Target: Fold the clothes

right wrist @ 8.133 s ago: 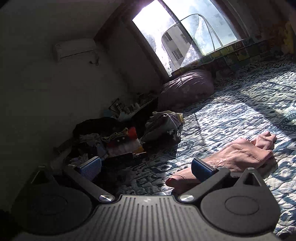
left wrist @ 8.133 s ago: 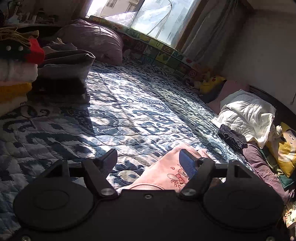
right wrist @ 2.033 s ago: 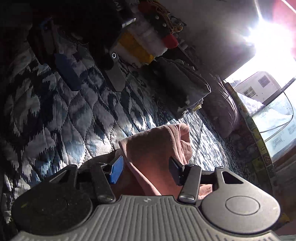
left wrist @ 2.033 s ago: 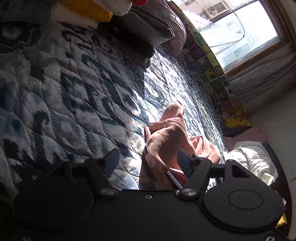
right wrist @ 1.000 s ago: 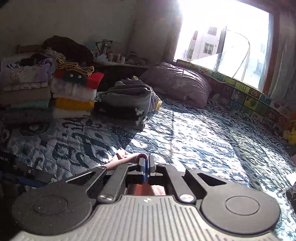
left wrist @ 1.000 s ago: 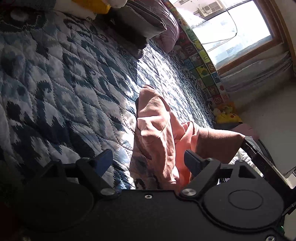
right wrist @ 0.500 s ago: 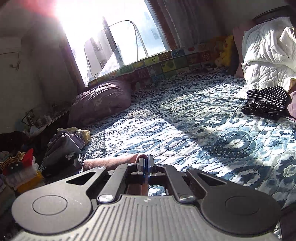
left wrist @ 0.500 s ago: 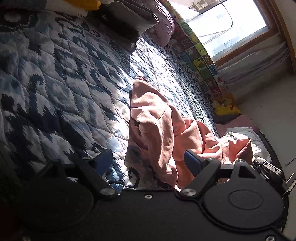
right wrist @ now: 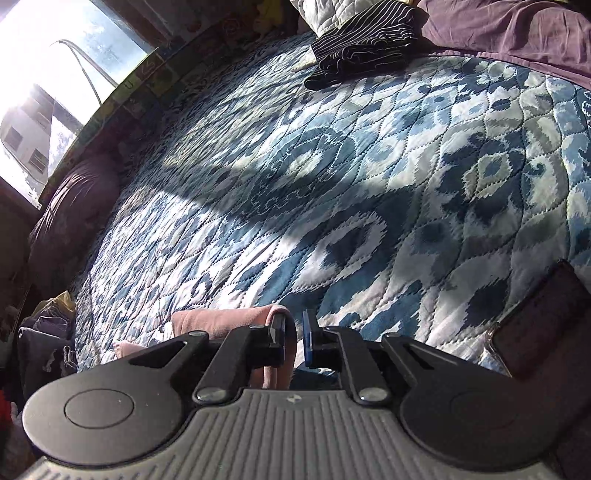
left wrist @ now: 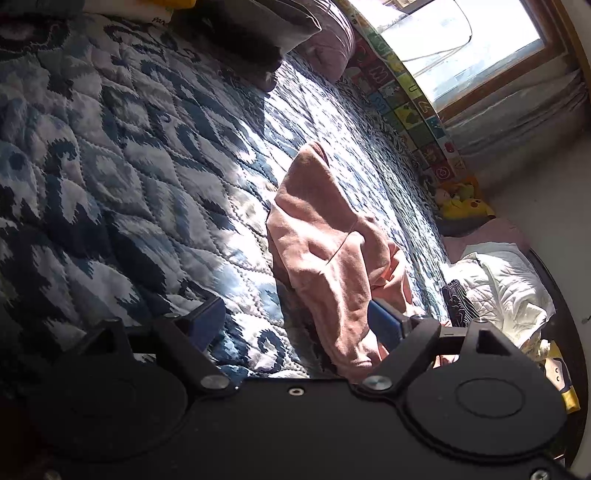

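A crumpled pink garment point(left wrist: 325, 251) lies on the blue patterned quilt point(left wrist: 129, 177). My left gripper point(left wrist: 295, 323) hangs open just above it, and the cloth's near end bunches against the right finger point(left wrist: 384, 325). In the right wrist view my right gripper point(right wrist: 293, 334) is low over the quilt point(right wrist: 369, 184), its jaws parted by a narrow gap. A fold of the pink garment point(right wrist: 221, 319) drapes over the left finger point(right wrist: 279, 332) and hangs in that gap. The rest of it trails away to the left.
A folded black striped garment point(right wrist: 362, 48) lies at the far side beside purple bedding point(right wrist: 517, 33). A dark flat object point(right wrist: 535, 325) sits near right. A purple pillow point(right wrist: 74, 206) and stacked clothes point(left wrist: 258, 40) line one side. White quilted bedding point(left wrist: 506, 280) is at the right.
The right gripper swung down toward the quilt, and its jaws, shut on the pink fold half a second ago, have parted slightly. The garment has settled on the bed.
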The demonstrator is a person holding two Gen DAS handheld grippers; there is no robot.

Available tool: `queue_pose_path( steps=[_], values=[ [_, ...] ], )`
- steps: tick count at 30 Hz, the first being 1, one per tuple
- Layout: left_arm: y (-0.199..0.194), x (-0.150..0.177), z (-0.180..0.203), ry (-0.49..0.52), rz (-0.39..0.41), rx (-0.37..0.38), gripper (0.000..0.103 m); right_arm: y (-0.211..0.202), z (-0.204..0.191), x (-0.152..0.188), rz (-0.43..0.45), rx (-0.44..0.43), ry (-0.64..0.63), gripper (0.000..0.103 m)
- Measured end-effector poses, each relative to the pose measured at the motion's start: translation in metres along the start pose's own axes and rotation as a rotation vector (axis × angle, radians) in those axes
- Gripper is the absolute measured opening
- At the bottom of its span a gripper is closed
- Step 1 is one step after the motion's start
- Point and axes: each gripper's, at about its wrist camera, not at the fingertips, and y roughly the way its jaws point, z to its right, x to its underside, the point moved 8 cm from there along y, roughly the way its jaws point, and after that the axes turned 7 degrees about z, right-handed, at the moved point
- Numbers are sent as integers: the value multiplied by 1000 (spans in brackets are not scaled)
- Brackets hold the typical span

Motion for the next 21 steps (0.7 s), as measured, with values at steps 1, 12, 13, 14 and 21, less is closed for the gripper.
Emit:
queue_pose_path(
  steps=[1,12,13,14,21],
  values=[
    [4,-2,1,8,-1,-5,84,-3,1,2,10,-1,-13,38],
    [76,-71,4,46,77,-7,84,-47,30,33,36,-103,124,58],
    [85,-78,1,35,85,-4,84,-48,31,39,23,-116,143,59],
    [95,-85,-1,24,93,-1,83,-49,31,45,9,-130,163,60],
    [145,-95,-40,-219,58,90,64,-44,6,111,-105,-301,214,62]
  ],
)
